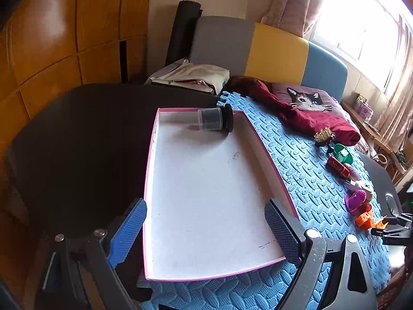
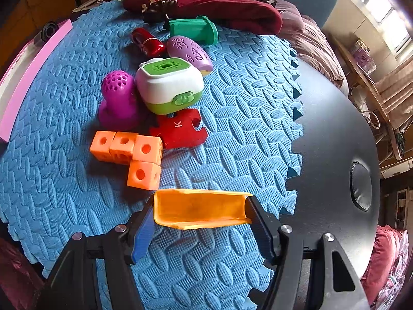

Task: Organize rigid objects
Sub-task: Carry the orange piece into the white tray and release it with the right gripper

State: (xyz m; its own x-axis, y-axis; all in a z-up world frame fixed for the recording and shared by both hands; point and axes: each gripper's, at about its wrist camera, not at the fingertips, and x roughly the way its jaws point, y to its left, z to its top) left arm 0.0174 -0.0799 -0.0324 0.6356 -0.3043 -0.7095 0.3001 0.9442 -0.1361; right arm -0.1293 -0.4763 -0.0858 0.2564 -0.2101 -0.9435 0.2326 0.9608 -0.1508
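My left gripper (image 1: 205, 228) is open and empty above the near end of a pink-rimmed white tray (image 1: 206, 206). A clear jar with a black lid (image 1: 215, 121) lies on its side at the tray's far end. My right gripper (image 2: 200, 217) is shut on an orange trough-shaped piece (image 2: 198, 211), held just above the blue foam mat (image 2: 232, 103). Beyond it lie joined orange cubes (image 2: 131, 155), a red puzzle piece (image 2: 180, 129), a magenta toy (image 2: 117, 98), a white-and-green box (image 2: 169, 85), a purple oval (image 2: 189, 51), a red cylinder (image 2: 147, 42) and a green piece (image 2: 193, 29).
A dark red cloth (image 2: 219, 7) and a small black-and-cream object (image 2: 157, 5) lie at the mat's far edge. The black table (image 2: 335, 129) extends right of the mat. The tray's pink rim (image 2: 33, 77) shows at the left in the right wrist view.
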